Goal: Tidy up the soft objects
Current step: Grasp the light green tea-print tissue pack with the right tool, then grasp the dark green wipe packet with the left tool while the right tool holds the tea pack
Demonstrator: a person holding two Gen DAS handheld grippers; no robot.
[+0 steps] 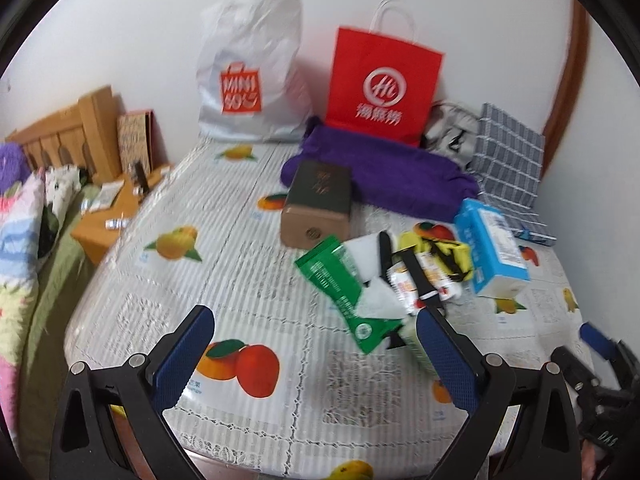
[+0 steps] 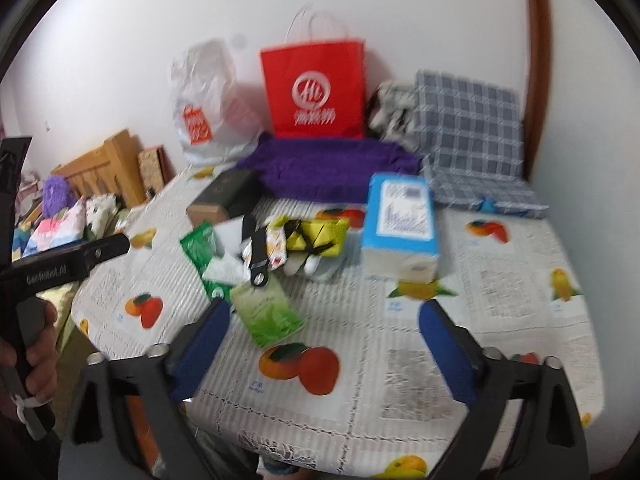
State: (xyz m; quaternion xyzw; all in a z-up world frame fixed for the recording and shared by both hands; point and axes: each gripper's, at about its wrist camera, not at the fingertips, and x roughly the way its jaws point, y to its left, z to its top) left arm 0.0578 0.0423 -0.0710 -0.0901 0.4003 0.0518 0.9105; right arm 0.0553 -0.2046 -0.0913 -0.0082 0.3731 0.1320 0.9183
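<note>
Fingers [image 2: 444, 344] spread; green pouch [image 2: 267, 311] flat, crinkled.

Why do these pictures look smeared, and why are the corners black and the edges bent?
Left wrist view: motion blur smears the red bag lettering; the fisheye lens leaves black corners and bows the wooden trim. Right wrist view: same blur on the tissue box; even light, no glare.

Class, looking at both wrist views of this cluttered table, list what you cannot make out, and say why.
- Red paper bag contents: both views, its front hides them.
- Small packets in the pile: print blurred.
- Grey item behind the purple cloth: partly hidden.
- Left gripper: right view's edge cuts it off.
</note>
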